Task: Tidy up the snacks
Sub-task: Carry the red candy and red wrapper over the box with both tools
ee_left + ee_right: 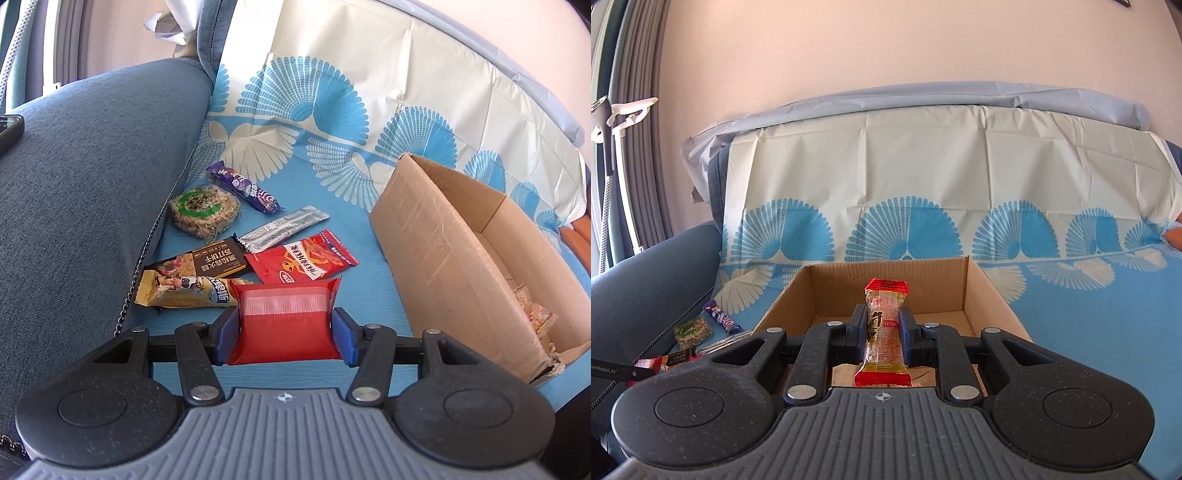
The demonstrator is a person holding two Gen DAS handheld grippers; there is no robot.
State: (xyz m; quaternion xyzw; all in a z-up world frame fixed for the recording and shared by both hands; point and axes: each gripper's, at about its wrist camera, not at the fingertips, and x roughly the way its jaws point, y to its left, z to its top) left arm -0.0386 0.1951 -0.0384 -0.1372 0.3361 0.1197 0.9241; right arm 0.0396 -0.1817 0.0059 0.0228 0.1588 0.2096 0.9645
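Note:
My left gripper (285, 334) is shut on a red snack packet (284, 325), held just above the blue cloth beside the snack pile. The pile holds a yellow bar (184, 291), a brown cracker pack (207, 263), a red pouch (303, 258), a silver stick (282, 229), a round rice cake (204, 211) and a purple bar (242, 187). The cardboard box (439, 236) stands to the right. My right gripper (884, 326) is shut on a clear candy with red ends (884, 332), held over the open box (890, 291).
A blue sofa armrest (85, 184) rises left of the pile, with a dark phone (9, 131) on it. The patterned cloth (923, 177) covers the seat and backrest. A few wrapped snacks (535, 314) lie inside the box. Curtains (639, 147) hang at far left.

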